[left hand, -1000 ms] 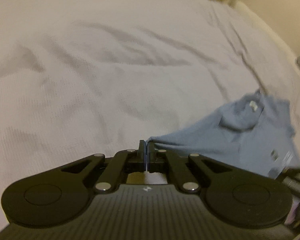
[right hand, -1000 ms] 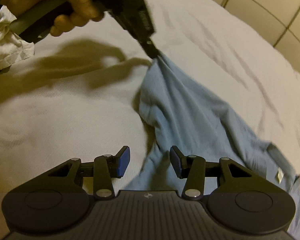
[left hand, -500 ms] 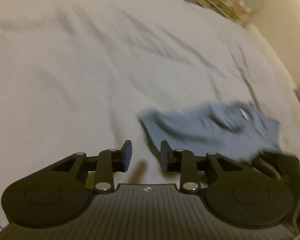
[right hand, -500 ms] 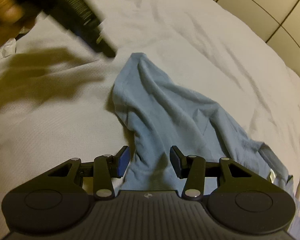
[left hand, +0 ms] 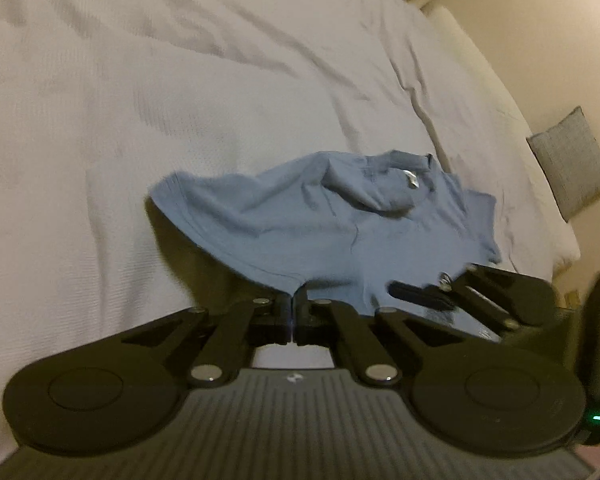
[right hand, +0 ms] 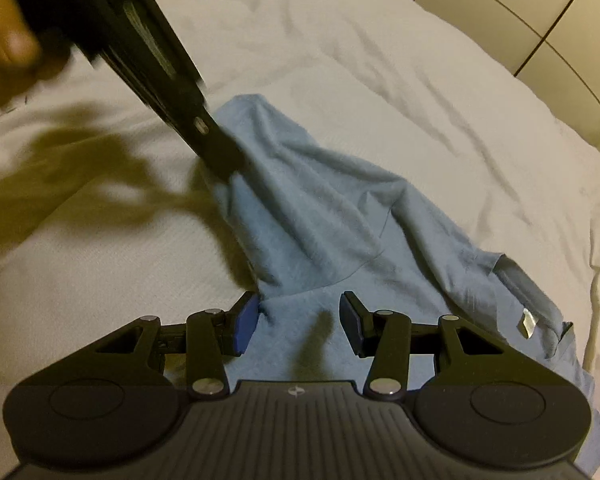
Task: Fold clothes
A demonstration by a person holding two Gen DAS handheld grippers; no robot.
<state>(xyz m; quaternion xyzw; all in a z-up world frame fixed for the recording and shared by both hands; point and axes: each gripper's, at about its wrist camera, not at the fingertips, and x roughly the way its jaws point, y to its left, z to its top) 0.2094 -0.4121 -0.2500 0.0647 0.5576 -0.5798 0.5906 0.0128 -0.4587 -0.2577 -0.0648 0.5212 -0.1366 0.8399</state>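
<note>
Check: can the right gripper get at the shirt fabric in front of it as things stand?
Probably yes. The right gripper is open, the blue shirt lies directly between and beneath its fingers, and nothing blocks it; the left gripper pinches a hem off to the side.

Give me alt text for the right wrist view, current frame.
A crumpled blue T-shirt lies on a white bedspread, with the open right gripper hovering over its near edge. The left gripper, held by a hand at upper left, is shut on the shirt's far side.
</note>
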